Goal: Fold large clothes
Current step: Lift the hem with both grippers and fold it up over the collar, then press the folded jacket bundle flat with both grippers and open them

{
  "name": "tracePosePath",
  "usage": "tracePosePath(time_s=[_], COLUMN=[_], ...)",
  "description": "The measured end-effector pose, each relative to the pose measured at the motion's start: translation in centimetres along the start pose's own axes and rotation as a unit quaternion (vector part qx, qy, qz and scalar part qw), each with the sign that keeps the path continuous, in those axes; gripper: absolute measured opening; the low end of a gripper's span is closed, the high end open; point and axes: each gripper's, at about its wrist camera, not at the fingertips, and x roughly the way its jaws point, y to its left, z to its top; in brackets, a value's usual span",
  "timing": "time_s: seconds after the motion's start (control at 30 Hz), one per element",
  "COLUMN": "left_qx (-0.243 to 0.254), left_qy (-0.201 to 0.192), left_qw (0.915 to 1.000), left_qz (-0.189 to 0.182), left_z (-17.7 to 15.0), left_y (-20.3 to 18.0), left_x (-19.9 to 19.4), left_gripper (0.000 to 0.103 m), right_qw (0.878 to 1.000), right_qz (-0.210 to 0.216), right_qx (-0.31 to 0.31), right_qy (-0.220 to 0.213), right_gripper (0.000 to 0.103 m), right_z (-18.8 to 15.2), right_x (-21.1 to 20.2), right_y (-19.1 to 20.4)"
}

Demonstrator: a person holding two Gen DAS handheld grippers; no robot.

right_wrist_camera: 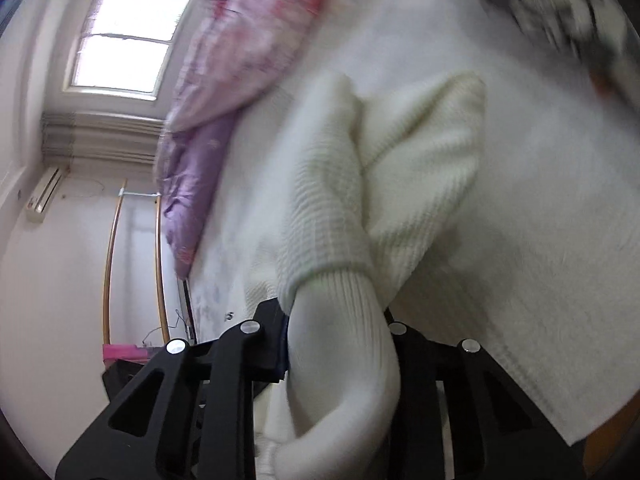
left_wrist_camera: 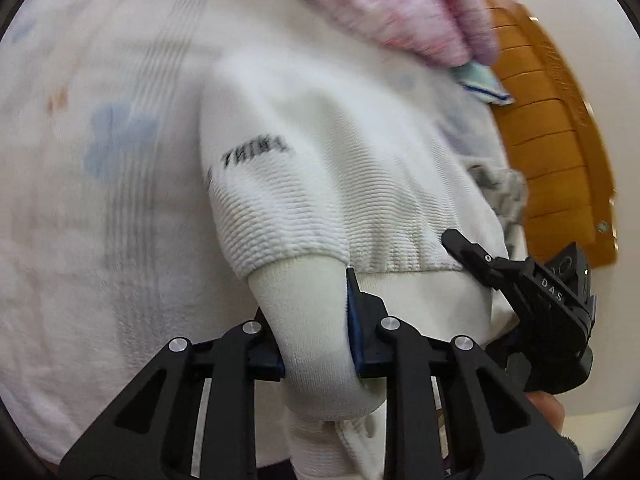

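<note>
While the left gripper (left_wrist_camera: 316, 320) clamps one cuff of the white sweater (left_wrist_camera: 320, 184), the right gripper (right_wrist_camera: 338, 340) pinches the other.

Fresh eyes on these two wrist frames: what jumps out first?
The white knit sweater fills both views, lying on a pale printed bedsheet. Each claw is shut on a ribbed cuff: the left claw low in the left wrist view, the right claw low in the right wrist view. A pink-purple quilt lies beyond the sweater, with a bright window top left.
</note>
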Motion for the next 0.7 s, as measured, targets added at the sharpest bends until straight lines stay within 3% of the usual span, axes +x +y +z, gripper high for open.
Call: tracePosePath(time_s=[0.3, 0.4, 0.6, 0.7], left_qx=[0.061, 0.086, 0.130, 0.138], left_qy=[-0.055, -0.073, -0.145, -0.217], left_qw=[0.9954, 0.9918, 0.9784, 0.9622], left_qz=[-0.049, -0.060, -0.069, -0.090], left_z=[-1.8, -2.5, -3.1, -3.1], left_y=[-9.7, -14.0, -25.5, -32.1], left_x=[-9.6, -10.6, -8.2, -6.2], left_gripper=[0.021, 0.021, 0.021, 0.021], right_qw=[0.998, 0.996, 0.987, 0.974], right_qz=[0.024, 0.033, 0.088, 0.127], right_qx=[-0.053, -0.063, -0.104, -0.161], right_qy=[-0.040, -0.052, -0.081, -0.102], right_gripper=[0.024, 0.024, 0.024, 0.024], right_z=[1.1, 2.7, 10.9, 15.6], right_x=[-10.4, -14.5, -21.8, -25.6], right_y=[6.8, 6.7, 5.2, 4.8])
